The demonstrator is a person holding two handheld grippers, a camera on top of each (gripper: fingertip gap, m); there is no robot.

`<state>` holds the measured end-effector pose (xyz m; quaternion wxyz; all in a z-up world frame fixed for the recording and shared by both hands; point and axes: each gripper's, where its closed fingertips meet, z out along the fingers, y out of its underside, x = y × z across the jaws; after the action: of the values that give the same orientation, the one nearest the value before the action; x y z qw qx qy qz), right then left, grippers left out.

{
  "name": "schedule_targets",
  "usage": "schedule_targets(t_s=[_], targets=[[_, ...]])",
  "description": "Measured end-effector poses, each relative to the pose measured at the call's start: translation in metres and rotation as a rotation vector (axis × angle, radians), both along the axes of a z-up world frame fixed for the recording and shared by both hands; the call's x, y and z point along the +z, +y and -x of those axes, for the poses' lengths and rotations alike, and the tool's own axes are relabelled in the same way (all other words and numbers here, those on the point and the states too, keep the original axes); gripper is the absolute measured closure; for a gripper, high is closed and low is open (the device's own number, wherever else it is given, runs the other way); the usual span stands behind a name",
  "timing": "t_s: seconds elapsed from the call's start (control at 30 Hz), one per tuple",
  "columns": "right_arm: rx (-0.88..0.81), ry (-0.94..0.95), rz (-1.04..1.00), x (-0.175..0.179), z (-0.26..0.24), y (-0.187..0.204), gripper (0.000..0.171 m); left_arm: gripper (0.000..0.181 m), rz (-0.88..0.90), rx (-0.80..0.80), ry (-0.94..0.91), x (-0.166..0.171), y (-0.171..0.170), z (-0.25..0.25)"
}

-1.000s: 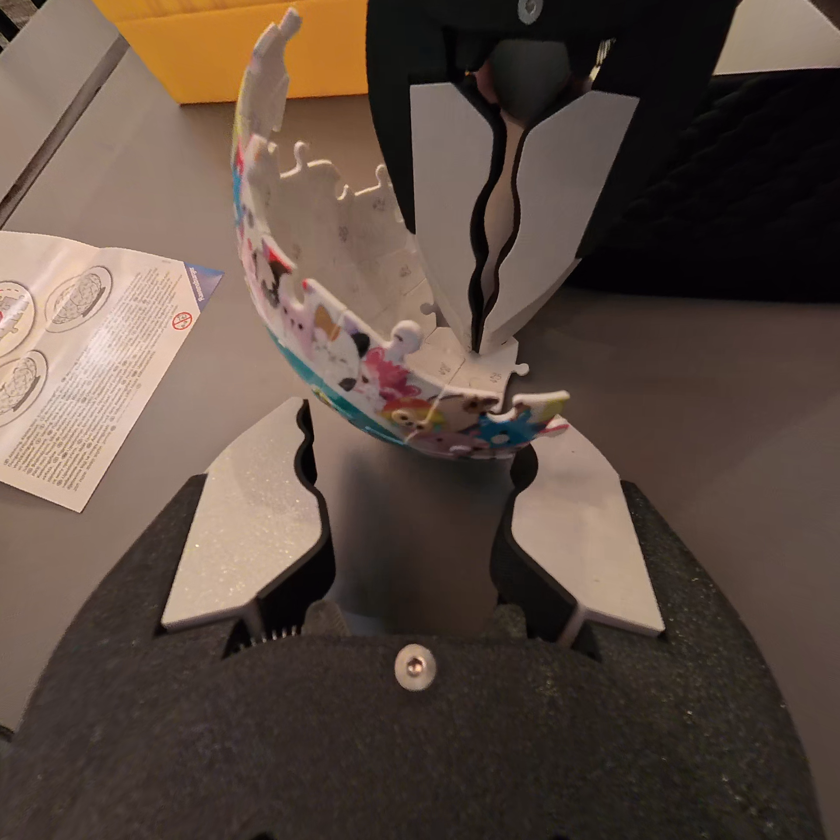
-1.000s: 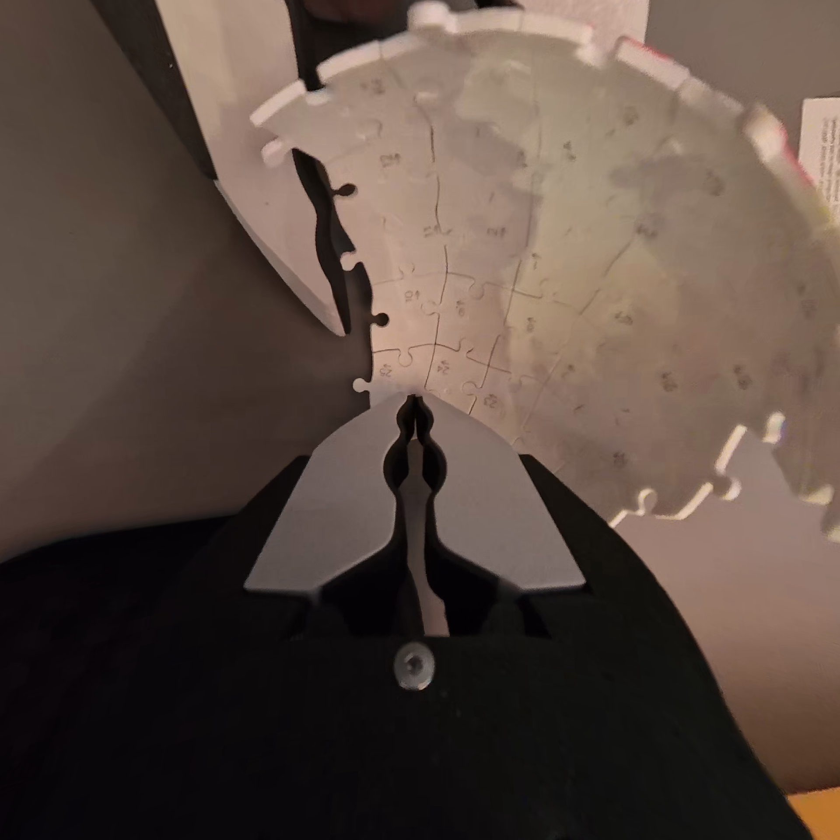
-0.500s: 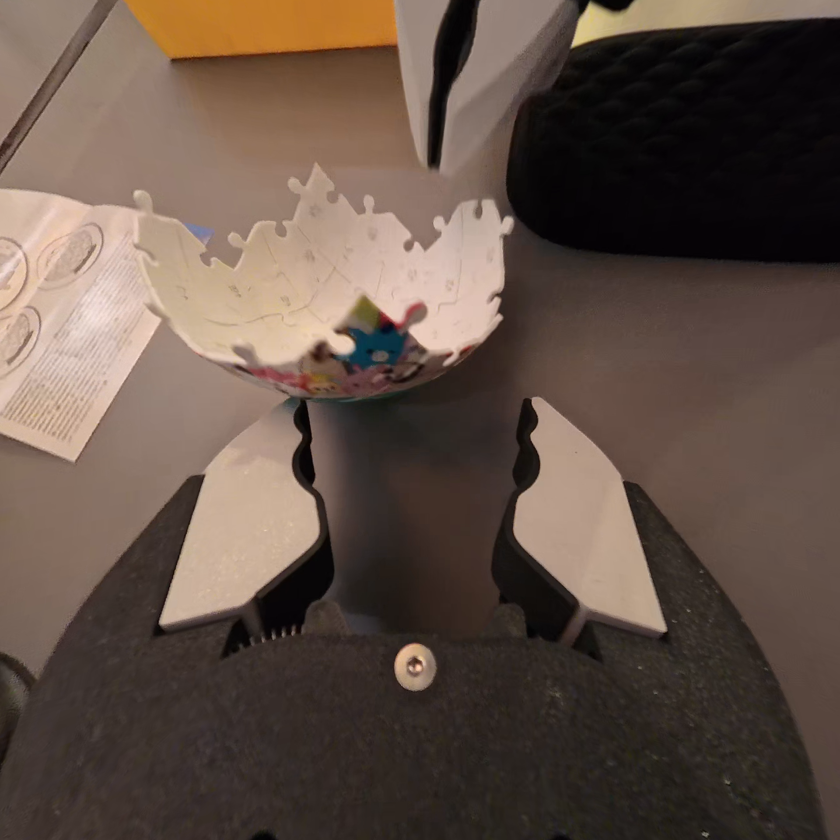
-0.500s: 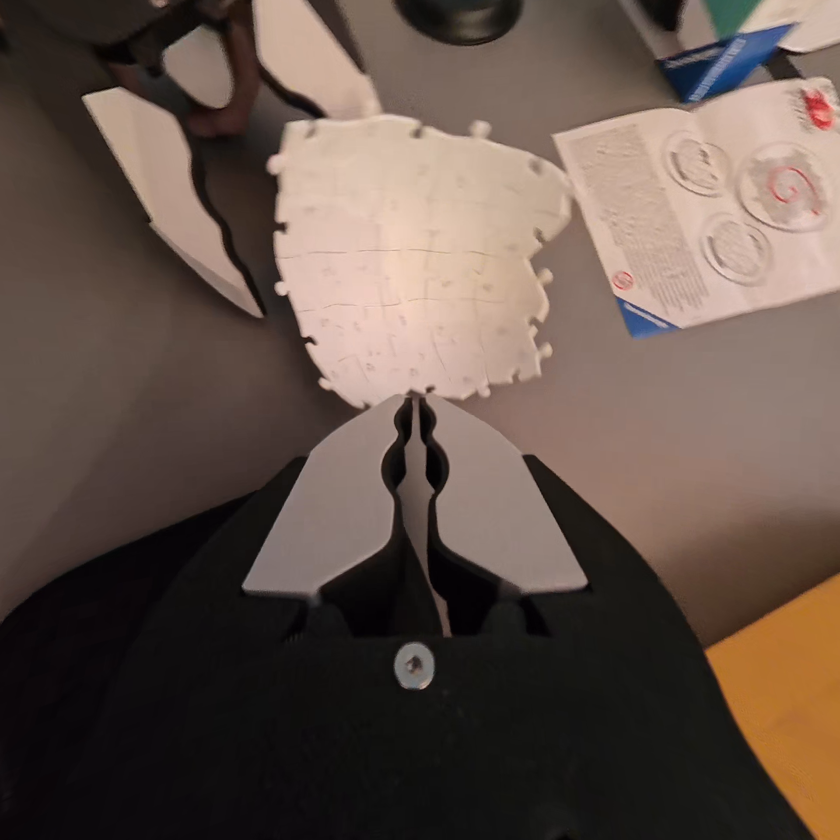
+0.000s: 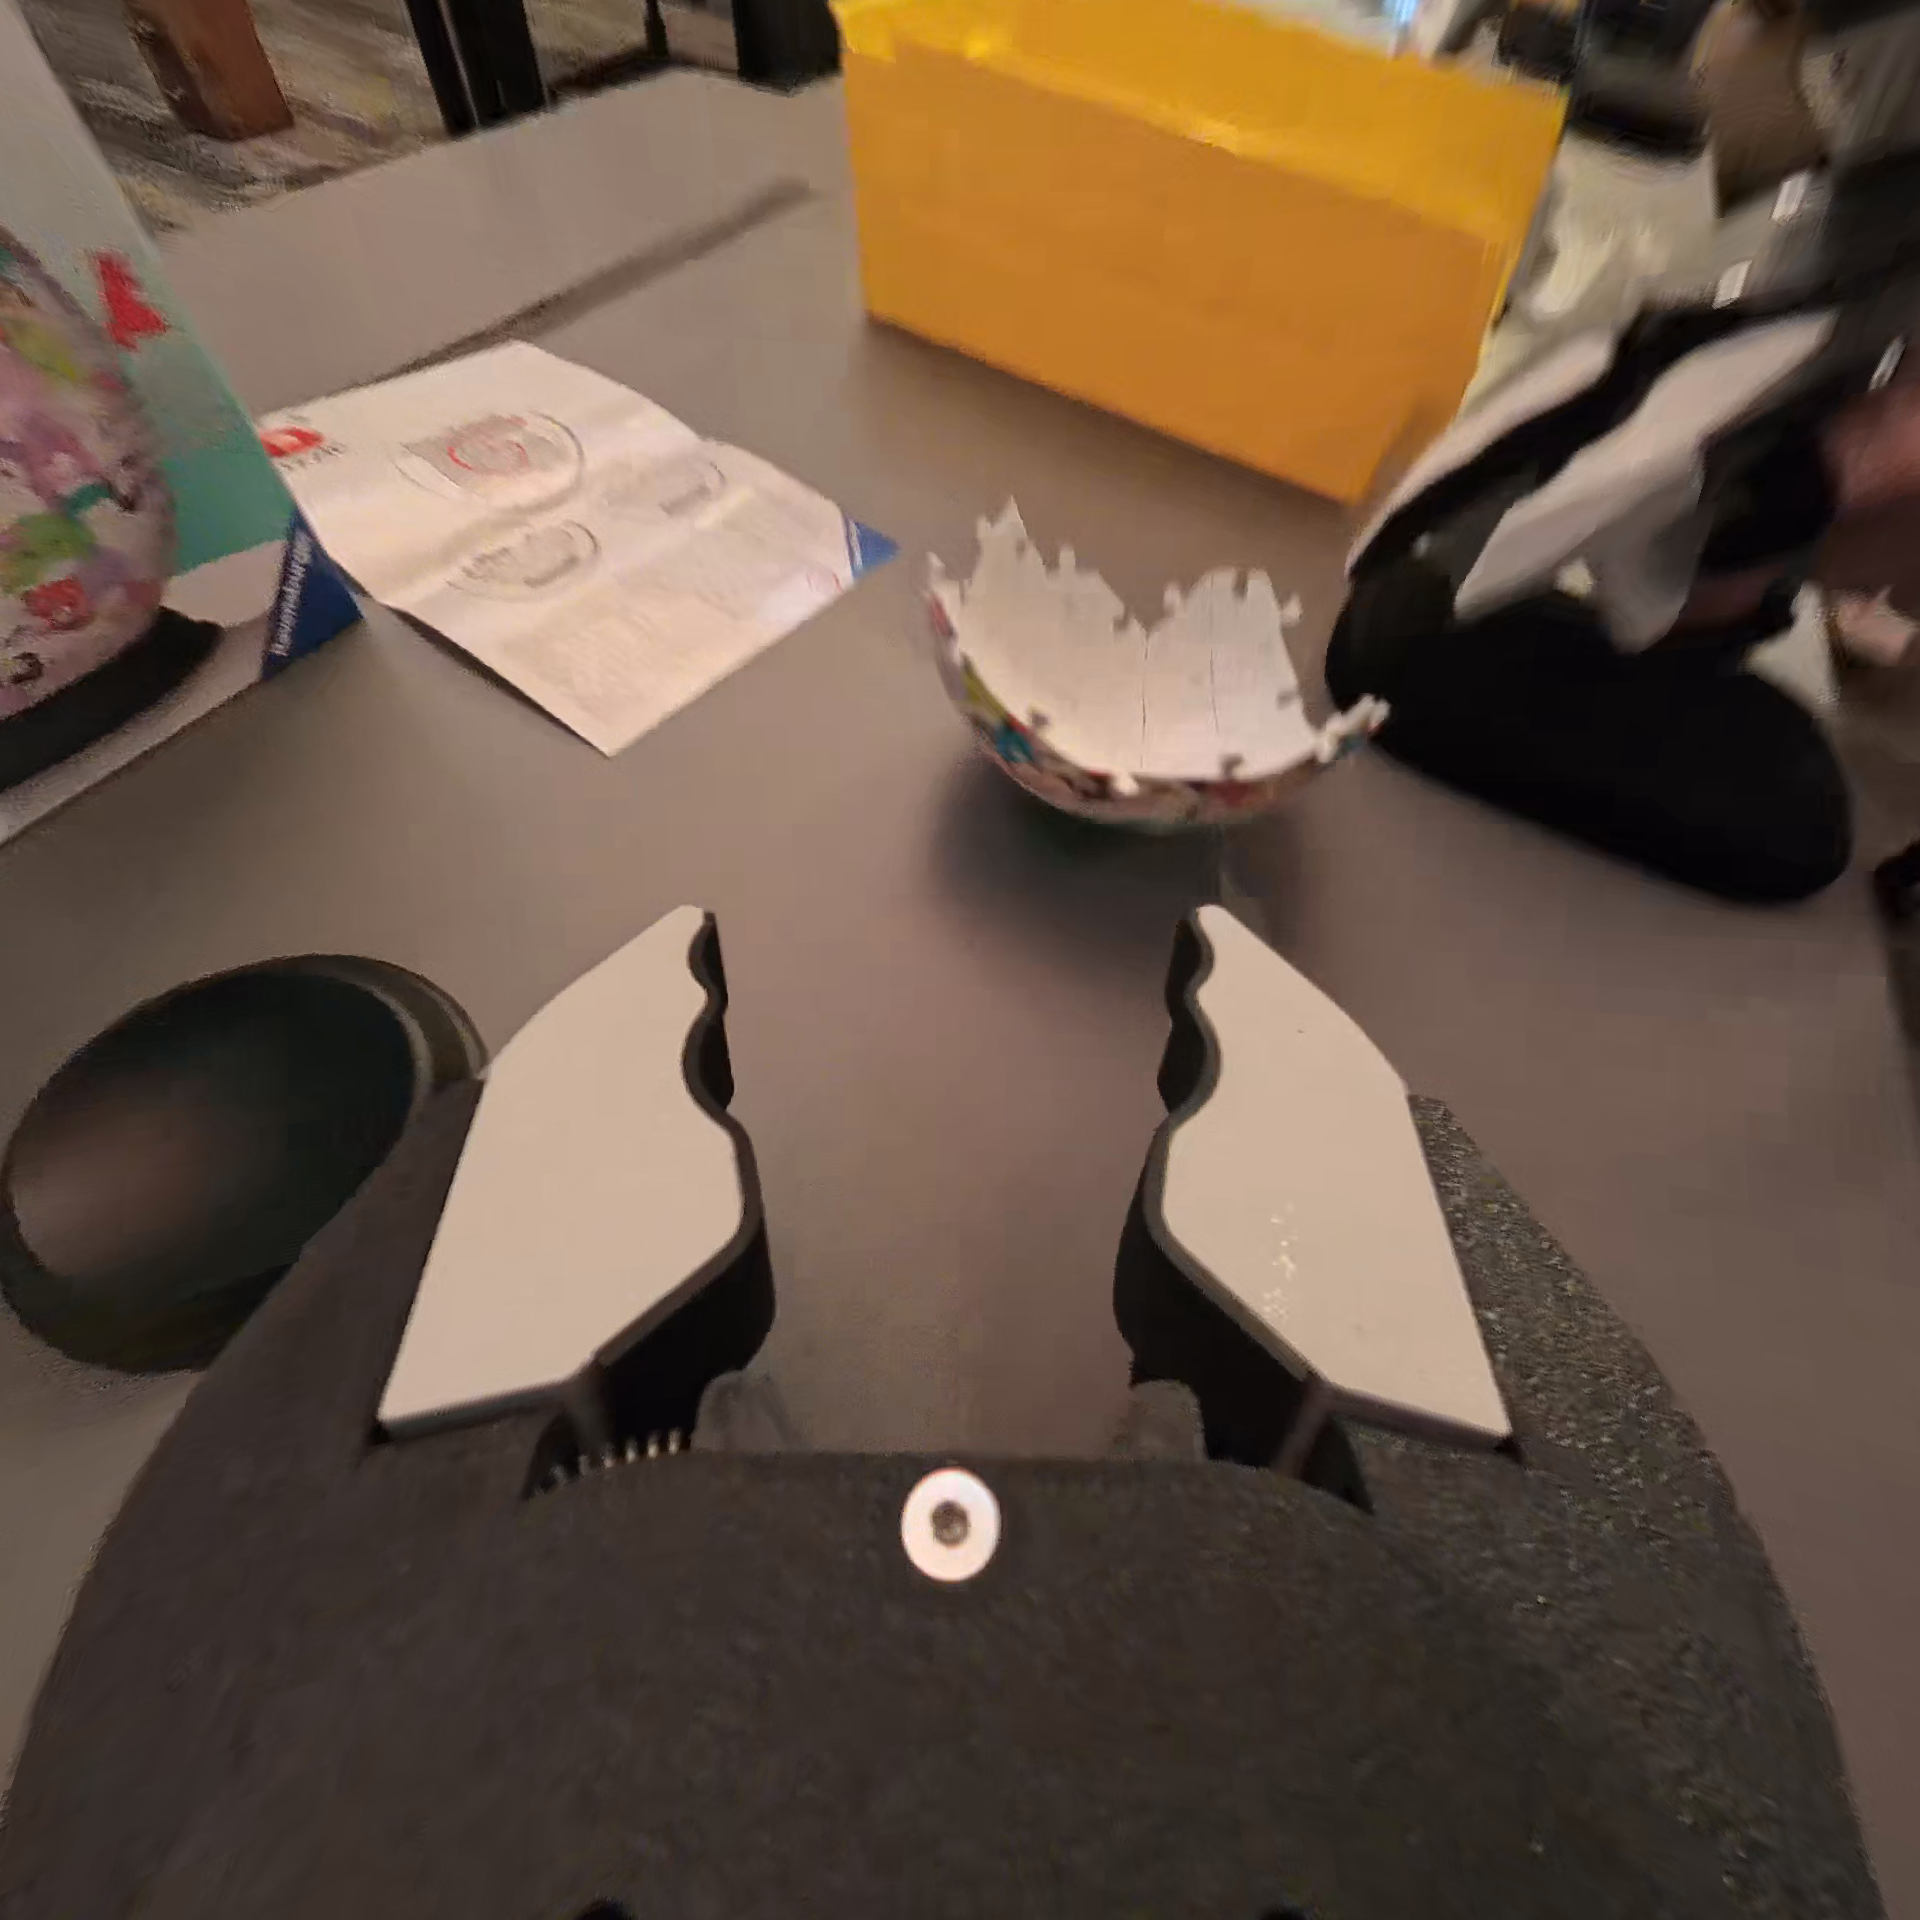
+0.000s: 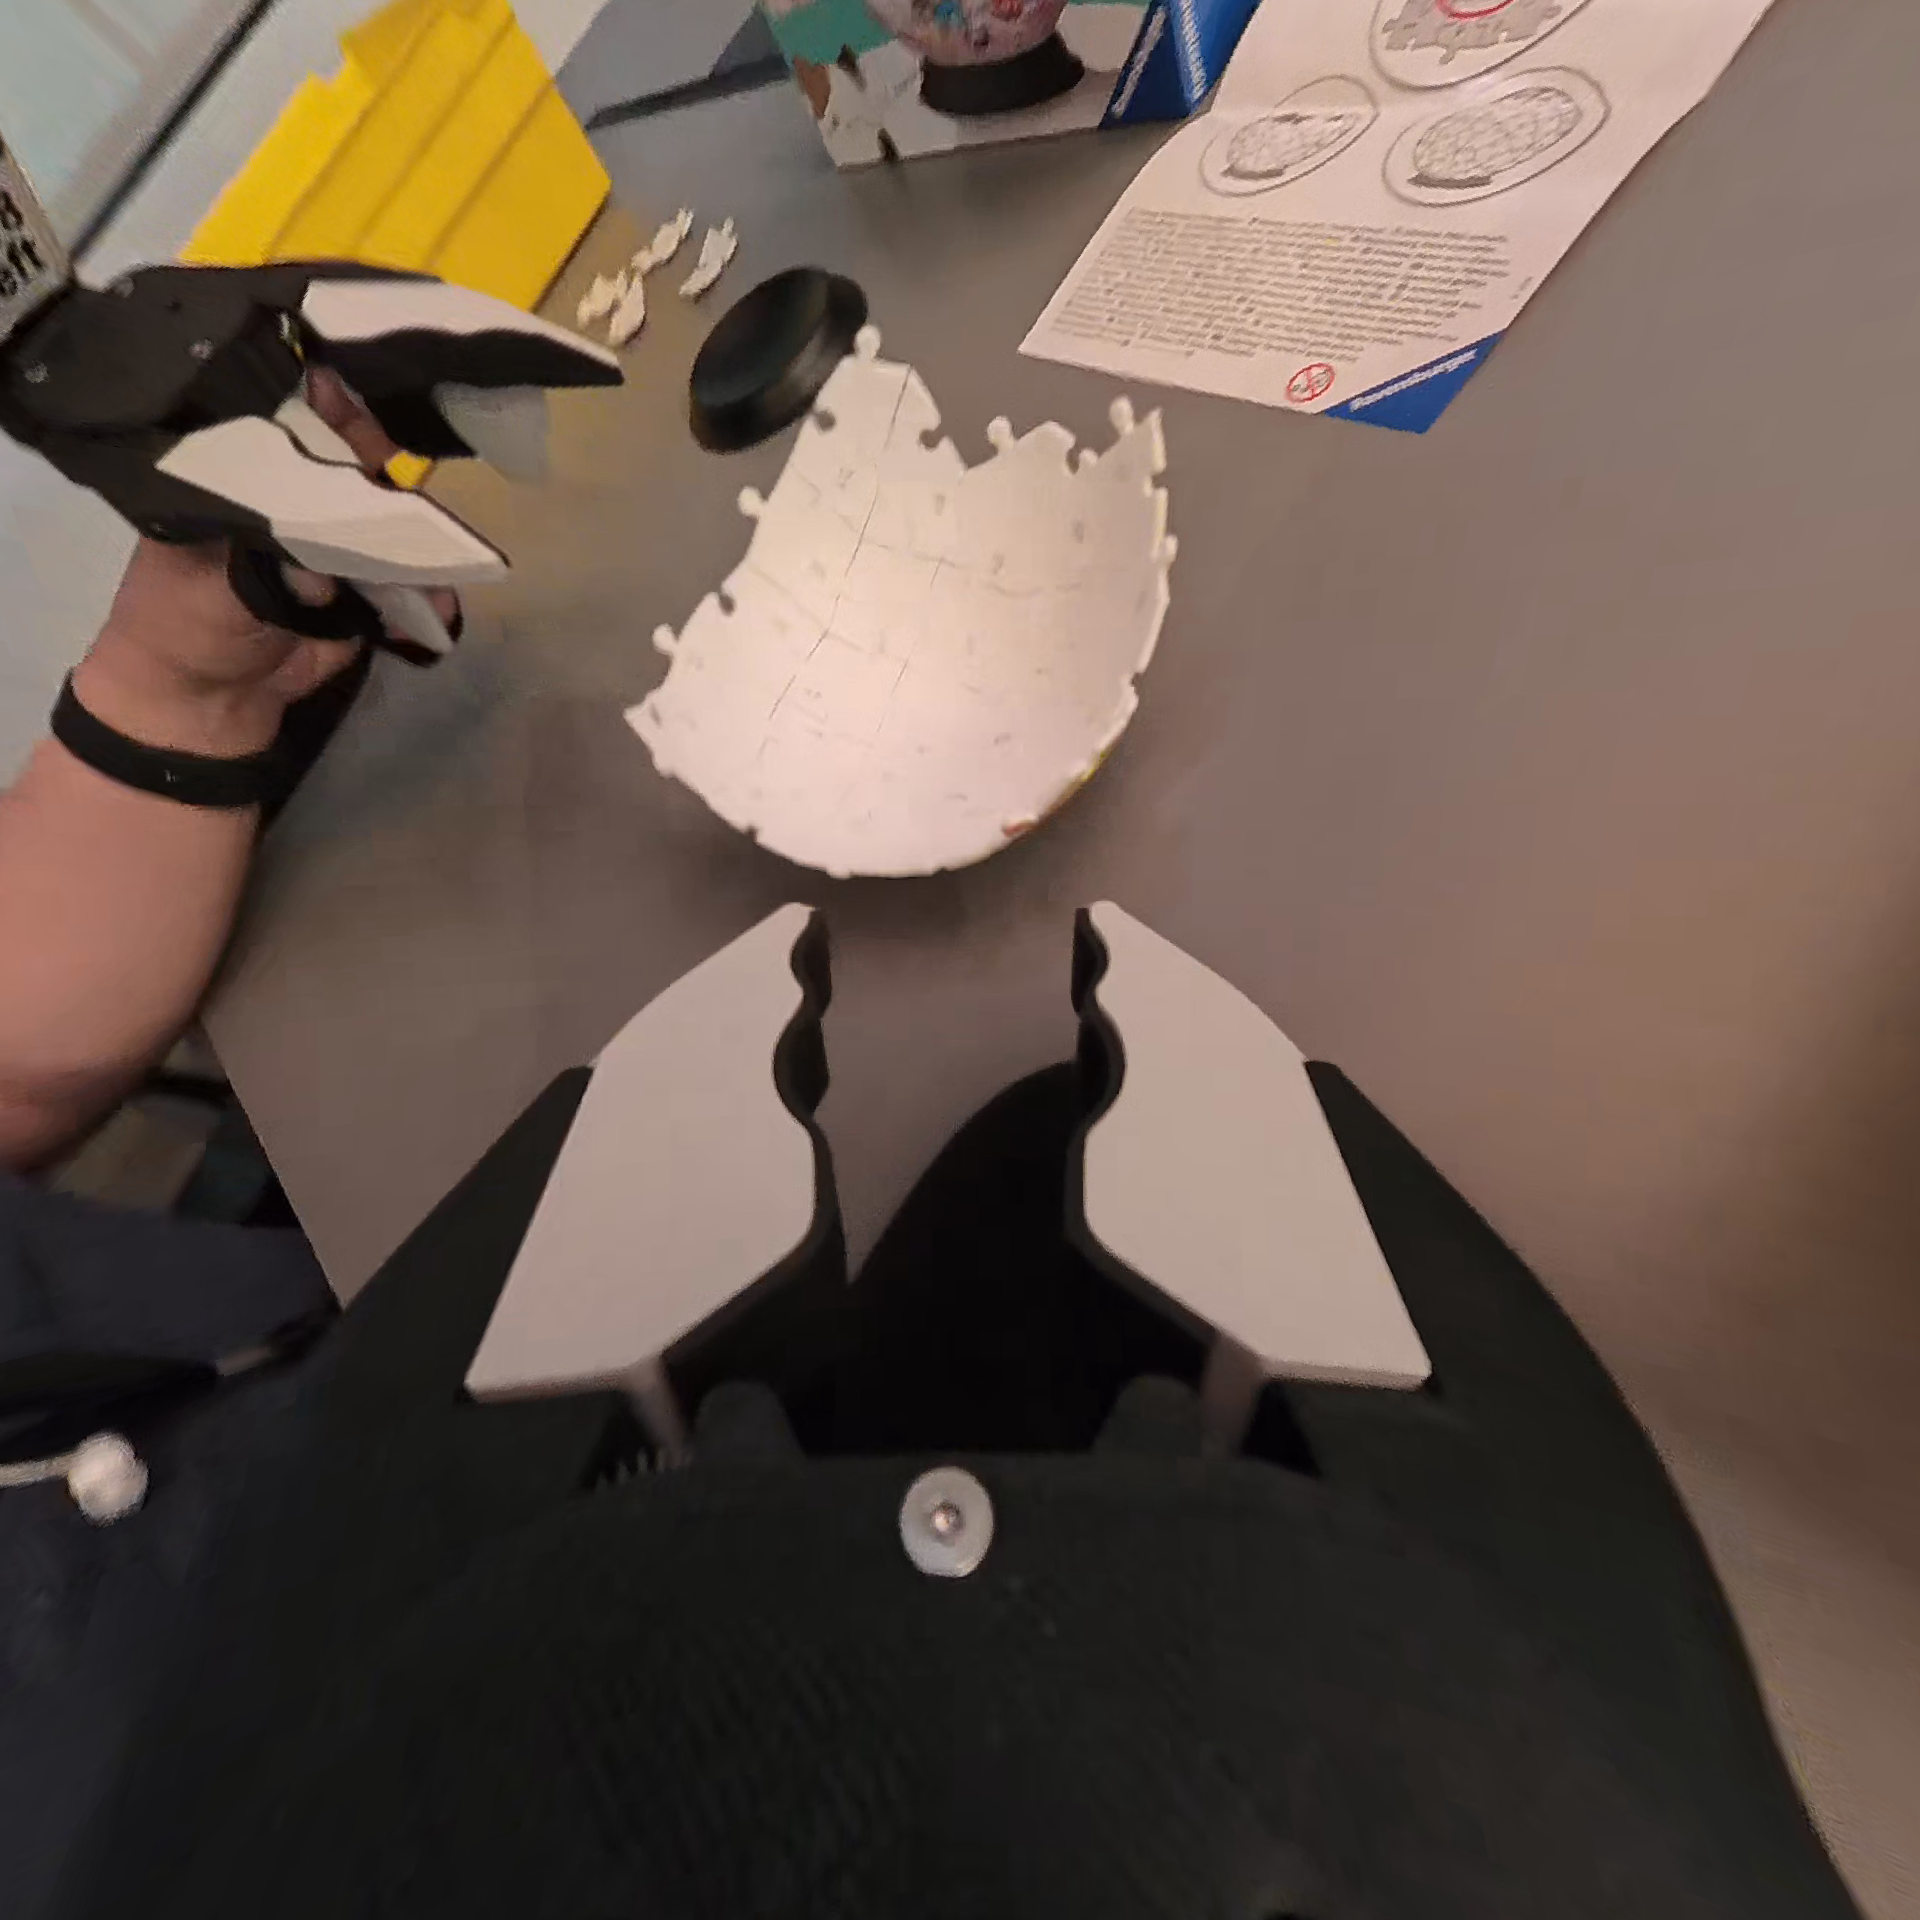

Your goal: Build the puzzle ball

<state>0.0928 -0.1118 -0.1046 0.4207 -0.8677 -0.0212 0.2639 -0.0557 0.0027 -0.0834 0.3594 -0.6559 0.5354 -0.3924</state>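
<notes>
The half-built puzzle ball (image 5: 1132,686) is a curved shell, white inside and colourful outside. It rests like a bowl on the grey table (image 5: 894,1039), with nothing holding it. My left gripper (image 5: 945,935) is open and empty, well short of the shell. My right gripper (image 6: 948,925) is open and empty, just short of the shell's (image 6: 925,665) near rim. The left gripper (image 6: 556,468) also shows at the left of the right wrist view, held in a hand. The right gripper (image 5: 1558,488) shows blurred at the right of the left wrist view.
A black ring stand (image 5: 208,1143) lies left of my left gripper; in the right wrist view it (image 6: 774,353) lies behind the shell. Nearby are several loose white pieces (image 6: 655,270), an instruction sheet (image 5: 582,530), the puzzle box (image 5: 104,468), a yellow box (image 5: 1174,270) and a black pad (image 5: 1610,769).
My right gripper lowered the shell to the table, opened and let it go. Both grippers have drawn back from it. The left gripper stayed open.
</notes>
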Motion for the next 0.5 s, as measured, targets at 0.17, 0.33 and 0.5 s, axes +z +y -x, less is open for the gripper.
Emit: schedule_targets(t_s=[0.17, 0.33, 0.5], targets=[[-0.107, 0.127, 0.011, 0.004, -0.001, 0.020, 0.124, 0.101, 0.151, -0.012, -0.017, 0.011, 0.015, -0.034], [-0.117, 0.199, 0.024, 0.005, 0.008, 0.037, 0.124, 0.100, 0.329, -0.001, 0.040, -0.009, 0.004, -0.053], [-0.125, 0.148, 0.098, -0.013, 0.010, 0.048, 0.128, 0.106, 0.382, -0.015, 0.059, -0.027, -0.013, -0.052]])
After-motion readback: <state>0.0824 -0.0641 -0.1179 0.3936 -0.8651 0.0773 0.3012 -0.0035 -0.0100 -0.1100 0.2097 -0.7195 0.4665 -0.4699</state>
